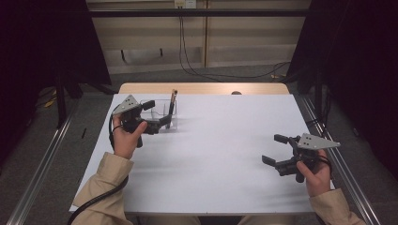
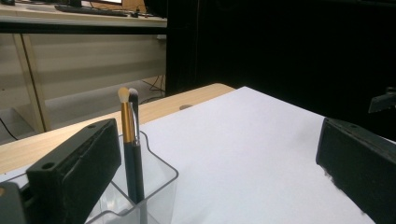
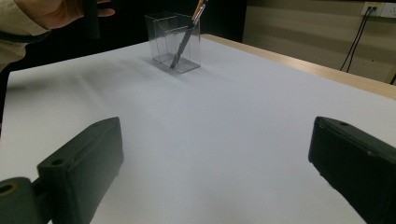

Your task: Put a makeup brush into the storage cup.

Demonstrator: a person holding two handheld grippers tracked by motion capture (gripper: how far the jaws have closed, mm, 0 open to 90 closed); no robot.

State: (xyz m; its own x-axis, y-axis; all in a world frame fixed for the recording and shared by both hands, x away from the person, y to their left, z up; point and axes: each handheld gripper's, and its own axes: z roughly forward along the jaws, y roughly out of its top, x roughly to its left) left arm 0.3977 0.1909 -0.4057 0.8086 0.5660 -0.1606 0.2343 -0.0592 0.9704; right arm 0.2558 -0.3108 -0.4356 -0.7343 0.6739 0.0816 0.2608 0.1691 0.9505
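From above, the high view has the left gripper [image 1: 157,116] raised in the person's left hand [image 1: 126,139] at the far left of the white table [image 1: 220,154], jaws spread apart around the near end of the clear organizer [image 1: 162,112], which holds two makeup brushes [image 1: 172,105] standing tilted. The right gripper [image 1: 276,149] rests low in the right hand [image 1: 317,176] near the table's right edge, jaws parted and gripping nothing, well apart from the organizer, with bare white surface between

Along the left gripper's jaws, the left gripper view shows the brushes [image 2: 130,140] just beside the left jaw, inside the organizer [image 2: 154,186]; the right jaw stands far off over bare table

Between the released jaws in the right gripper view lies open table [image 3: 210,154]; the organizer [image 3: 173,42] stands far ahead, a brush [image 3: 187,37] leaning in it
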